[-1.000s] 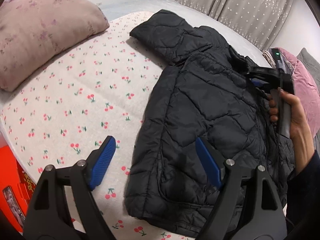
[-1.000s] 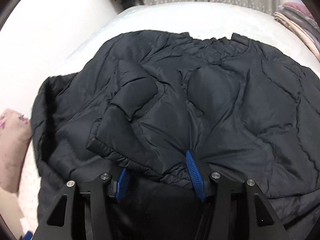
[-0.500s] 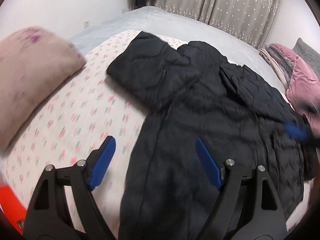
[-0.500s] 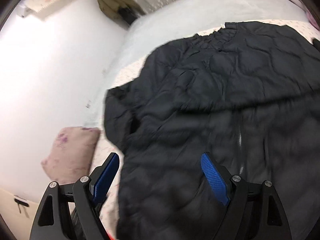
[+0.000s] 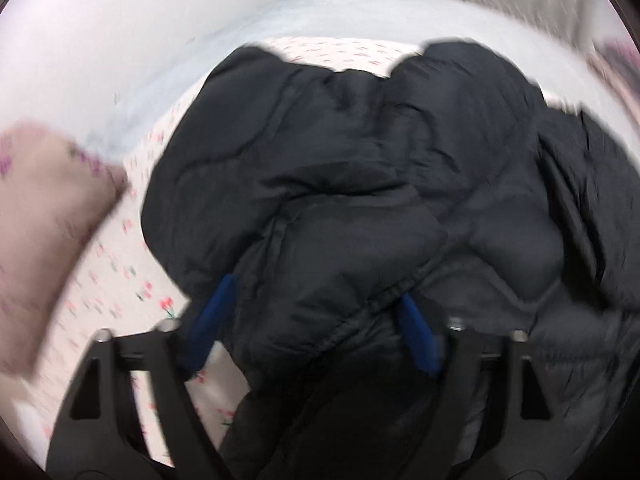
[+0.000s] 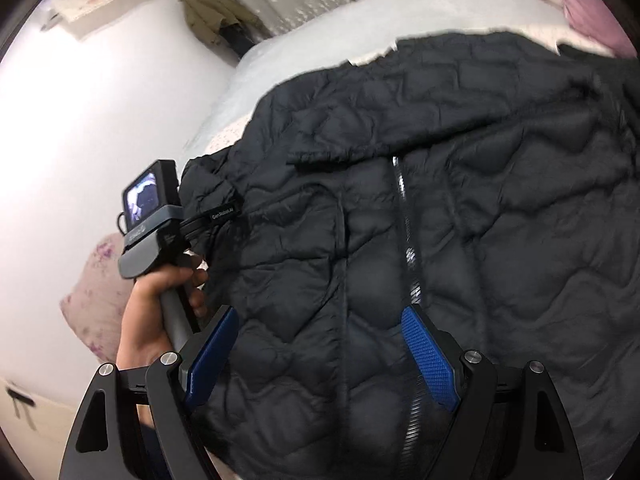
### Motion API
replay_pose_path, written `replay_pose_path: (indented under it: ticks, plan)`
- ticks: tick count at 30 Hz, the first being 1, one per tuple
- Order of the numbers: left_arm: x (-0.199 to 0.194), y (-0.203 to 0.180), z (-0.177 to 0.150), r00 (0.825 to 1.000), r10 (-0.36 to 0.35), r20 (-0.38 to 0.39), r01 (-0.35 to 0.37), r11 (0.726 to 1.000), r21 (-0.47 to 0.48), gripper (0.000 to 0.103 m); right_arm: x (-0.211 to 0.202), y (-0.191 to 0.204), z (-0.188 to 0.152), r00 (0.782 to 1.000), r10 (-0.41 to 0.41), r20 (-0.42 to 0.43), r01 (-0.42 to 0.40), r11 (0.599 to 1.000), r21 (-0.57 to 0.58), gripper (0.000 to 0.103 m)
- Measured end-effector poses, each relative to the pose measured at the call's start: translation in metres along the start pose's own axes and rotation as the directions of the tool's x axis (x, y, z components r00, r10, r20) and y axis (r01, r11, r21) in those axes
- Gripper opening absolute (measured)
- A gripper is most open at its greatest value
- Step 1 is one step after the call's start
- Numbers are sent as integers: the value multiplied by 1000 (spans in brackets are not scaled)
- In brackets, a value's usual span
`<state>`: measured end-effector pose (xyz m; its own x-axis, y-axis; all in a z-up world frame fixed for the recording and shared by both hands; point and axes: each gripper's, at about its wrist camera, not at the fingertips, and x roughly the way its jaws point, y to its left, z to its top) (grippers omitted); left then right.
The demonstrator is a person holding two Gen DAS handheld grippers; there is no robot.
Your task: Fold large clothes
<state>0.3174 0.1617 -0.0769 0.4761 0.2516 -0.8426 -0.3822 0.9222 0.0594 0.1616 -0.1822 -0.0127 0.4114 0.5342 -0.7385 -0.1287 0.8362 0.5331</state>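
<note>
Lay spread over the cherry-print bed (image 5: 132, 264): a black quilted jacket (image 6: 460, 208), zipper up, filling most of both views. Near the left edge, a pink pillow (image 5: 44, 216). Left tongs (image 5: 312, 324) closing, a puffy fold of the jacket's edge bunched between the blue pads. Right tongs (image 6: 320, 356) wide open above the jacket front, gripping nothing.

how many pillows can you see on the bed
1: a pinkish floral pillow at the bed's left edge, left of the black jacket. Others may be hidden outside the frames.
</note>
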Motion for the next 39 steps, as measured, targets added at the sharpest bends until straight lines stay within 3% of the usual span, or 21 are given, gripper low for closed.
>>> replay_pose_path:
  ticks: [3, 4, 10, 14, 16, 17, 20, 24, 27, 30, 36, 39]
  plan:
    - [3, 24, -5, 997, -74, -7, 72, 989, -129, 18, -13, 3, 2, 996, 67, 50, -67, 998, -17, 85]
    - [2, 30, -5, 997, -78, -1, 77, 986, -150, 13, -16, 3, 2, 994, 87, 60, -86, 996, -12, 84]
    - [-31, 76, 0, 980, -181, 86, 199, 931, -305, 10, -23, 2, 3, 990, 108, 94, -107, 994, -15, 84]
    - [-66, 94, 7, 966, -211, 151, 252, 897, -363, 10, -30, -20, 6, 983, 130, 128, -142, 986, 90, 84]
    - [-89, 95, 10, 951, -248, 185, 301, 876, -376, 10, -35, -35, 9, 981, 122, 152, -145, 978, 152, 84]
    - [-96, 95, 9, 938, -279, 204, 339, 859, -385, 10, -37, -40, 9, 980, 116, 162, -144, 974, 173, 84]
    - [-132, 75, 2, 878, -394, 273, 475, 793, -381, 10, -46, -60, 11, 973, 117, 197, -164, 956, 245, 84]
    - [-171, 20, 4, 812, -501, 300, 577, 767, -281, 10, -59, -85, 14, 963, 112, 247, -189, 930, 314, 84]
    - [-184, -29, 8, 753, -594, 283, 655, 719, -232, 10, -69, -98, 14, 957, 99, 274, -193, 920, 341, 84]
    - [-185, -76, 11, 728, -639, 247, 683, 706, -185, 10, -75, -110, 14, 952, 89, 292, -198, 908, 370, 84]
    - [-145, -142, 9, 653, -746, 131, 752, 619, -225, 10, -90, -139, 14, 945, 28, 327, -178, 880, 440, 84]
    - [-129, -171, 5, 628, -773, 90, 765, 591, -257, 10, -94, -149, 17, 947, -58, 316, -98, 884, 458, 84]
